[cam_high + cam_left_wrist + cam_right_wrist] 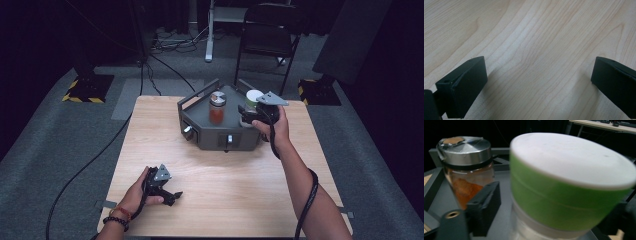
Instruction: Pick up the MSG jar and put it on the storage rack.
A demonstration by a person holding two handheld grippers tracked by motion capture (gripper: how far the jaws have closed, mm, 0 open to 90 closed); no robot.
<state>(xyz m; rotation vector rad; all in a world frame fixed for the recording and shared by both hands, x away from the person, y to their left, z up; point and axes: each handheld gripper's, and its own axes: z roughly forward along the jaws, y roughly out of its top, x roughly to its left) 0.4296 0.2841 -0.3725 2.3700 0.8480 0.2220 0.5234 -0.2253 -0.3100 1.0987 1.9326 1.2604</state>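
Observation:
A jar with a green-and-white lid [253, 97] [571, 182] stands in the right side of a dark grey tray [210, 137] on the wooden table [240, 195]. My right gripper [245, 116] [557, 200] is around the jar, its jaws open, with a gap between the left jaw and the jar. A glass spice jar [217, 107] [465, 167] with a metal cap and orange powder stands upright in the tray to its left. My left gripper [172, 196] [537, 72] rests open on the bare table near the front left, nothing between its jaws.
The tray [504, 180] has raised rails at its back and knobs on its front faces. A black chair [270, 35] and stand bases sit on the carpet beyond the table. Cables trail from both grippers.

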